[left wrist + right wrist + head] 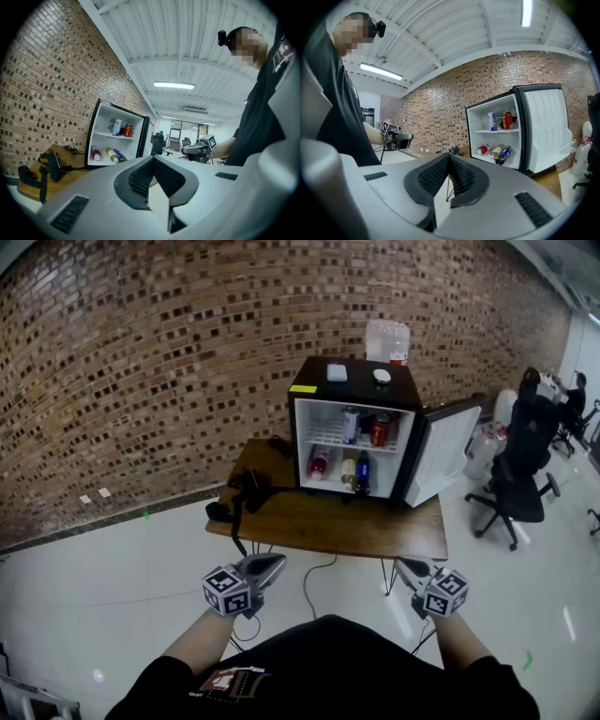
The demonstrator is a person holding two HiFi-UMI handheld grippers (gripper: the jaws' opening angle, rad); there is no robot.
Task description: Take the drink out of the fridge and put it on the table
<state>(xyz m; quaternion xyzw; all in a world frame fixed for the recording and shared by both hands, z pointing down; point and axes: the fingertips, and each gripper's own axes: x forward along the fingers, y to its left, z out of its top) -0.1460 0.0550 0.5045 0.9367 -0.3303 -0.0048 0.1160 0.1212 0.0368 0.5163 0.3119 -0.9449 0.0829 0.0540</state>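
Observation:
A black mini fridge point(356, 390) stands on the wooden table point(328, 526) with its door point(445, 454) swung open to the right. Its upper shelf holds a white can point(351, 425) and a red can point(380, 430). Below lie a red-capped bottle point(319, 463), a yellowish bottle point(348, 470) and a blue bottle point(362, 472). Both grippers hang near my body, well short of the table. My left gripper point(277, 562) is shut and empty, and so is my right gripper point(401, 565). The fridge point(117, 138) and its red can point(506, 120) show far beyond the closed jaws.
A black bag with straps point(246, 491) lies on the table's left part. A clear water jug point(387, 341) stands behind the fridge by the brick wall. Black office chairs point(520, 474) and water bottles point(480, 454) are at the right. Cables hang under the table.

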